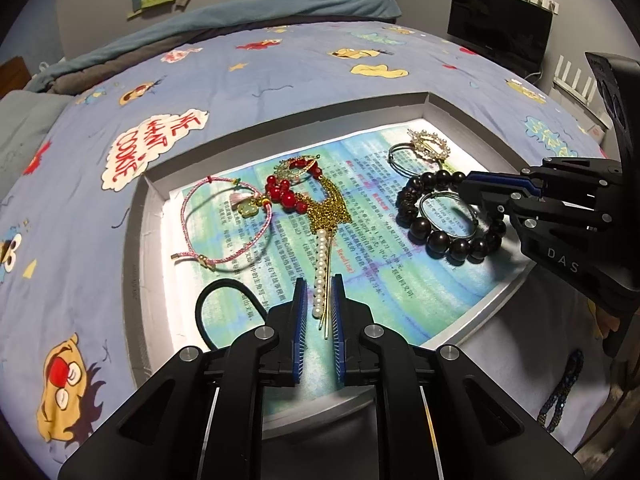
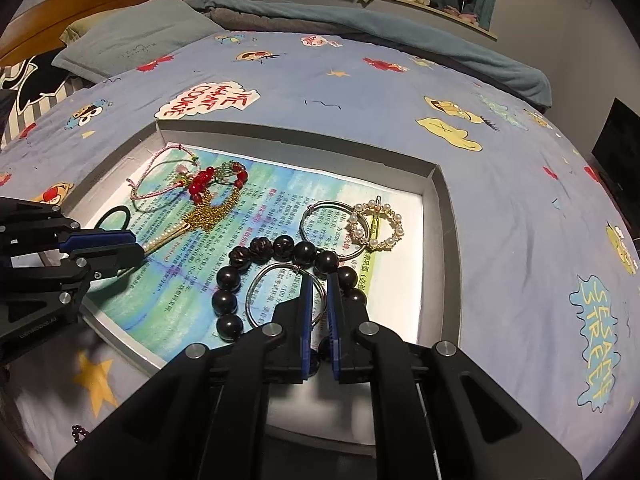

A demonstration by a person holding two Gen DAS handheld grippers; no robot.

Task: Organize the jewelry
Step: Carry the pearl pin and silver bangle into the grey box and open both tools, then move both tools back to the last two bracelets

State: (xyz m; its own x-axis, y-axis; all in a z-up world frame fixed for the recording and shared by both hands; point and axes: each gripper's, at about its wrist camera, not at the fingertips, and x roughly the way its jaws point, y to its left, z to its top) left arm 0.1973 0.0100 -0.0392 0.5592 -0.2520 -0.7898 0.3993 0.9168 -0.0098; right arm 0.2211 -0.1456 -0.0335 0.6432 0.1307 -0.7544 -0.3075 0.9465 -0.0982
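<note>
Left gripper: our left gripper (image 1: 320,280) points down into the tray (image 1: 136,264), its jaws a narrow gap apart and pinching nothing.
Pearl strand: the pearl strand (image 1: 321,264) lies in that gap with two thin gold pins, and we see bare space between it and either pad.
Ahead of the left gripper: the gold chain tassel (image 1: 330,208) and the red beads (image 1: 286,194) lie straight beyond the fingertips. The pink cord bracelet (image 1: 224,228) lies beyond and to their left, and the black hair tie (image 1: 208,300) lies just beside the left finger.
Right gripper: our right gripper (image 2: 320,276) is all but closed, with only a slit between the pads.
Wire hoop: the wire hoop (image 2: 280,265) crosses that slit, but we cannot tell whether the pads pinch it.
Dark bead bracelet: the dark bead bracelet (image 2: 280,248) curves around the right fingertips, with beads on both sides.
Beyond the right gripper: a second hoop (image 2: 328,202) lies there with the pearl hair clip (image 2: 376,224) overlapping it.
Left view only: it shows the right gripper's tips from the side, at the bracelet's far edge, and a dark blue beaded band (image 1: 560,388) on the bedspread (image 1: 280,72) outside the tray.
Right view only: it shows the left gripper's tips at the pearl end, and a pillow (image 2: 132,40).
</note>
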